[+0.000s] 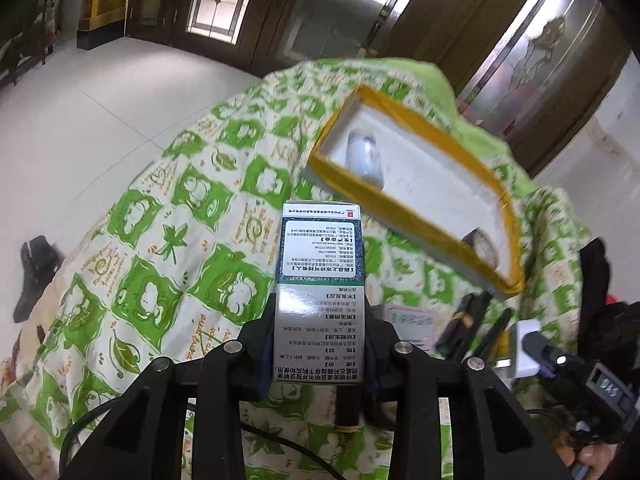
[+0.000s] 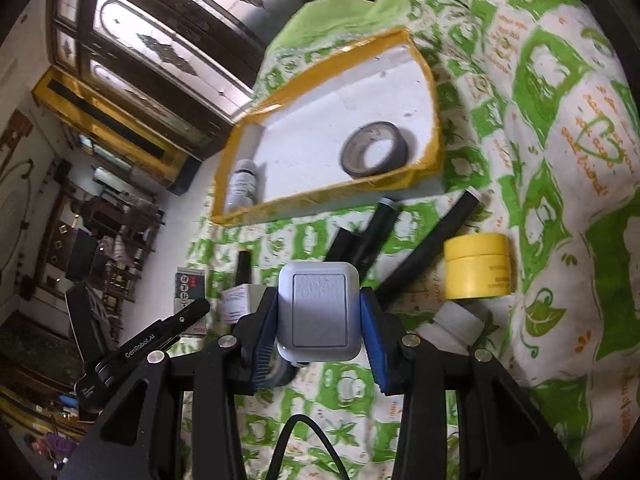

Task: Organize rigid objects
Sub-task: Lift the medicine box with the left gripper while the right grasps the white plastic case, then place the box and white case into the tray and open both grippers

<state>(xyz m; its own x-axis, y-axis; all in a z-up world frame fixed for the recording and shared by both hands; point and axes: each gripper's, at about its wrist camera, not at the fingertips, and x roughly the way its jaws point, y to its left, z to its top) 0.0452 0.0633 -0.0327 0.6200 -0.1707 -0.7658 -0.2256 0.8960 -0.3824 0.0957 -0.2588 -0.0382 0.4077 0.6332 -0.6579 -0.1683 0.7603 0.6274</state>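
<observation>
The left gripper (image 1: pixel 320 344) has its two black fingers closed part-way onto a tall, narrow medicine carton (image 1: pixel 320 292). The carton stands upright between the pads, white and grey with rows of small black print and a dark blue-green bordered panel on its upper half. Ahead of this gripper and to its right lies a white foam tray (image 1: pixel 412 216) edged in yellow tape, resting on a green-and-white patterned cloth (image 1: pixel 160 240); a white bottle (image 1: pixel 364 156) lies inside it.

The right gripper (image 2: pixel 320 320) clamps a white, rounded-cornered wall switch (image 2: pixel 320 312) between its blue pads, the flat grey rocker face turned toward the camera. Beyond its fingertips lie several black tubes (image 2: pixel 424 256). To their right sits a squat yellow jar (image 2: pixel 478 266), and a small box (image 2: pixel 240 300) sits just left of the fingers. Farther ahead the same tray (image 2: pixel 416 176) holds a grey tape roll (image 2: pixel 374 150) and the bottle (image 2: pixel 242 180).
</observation>
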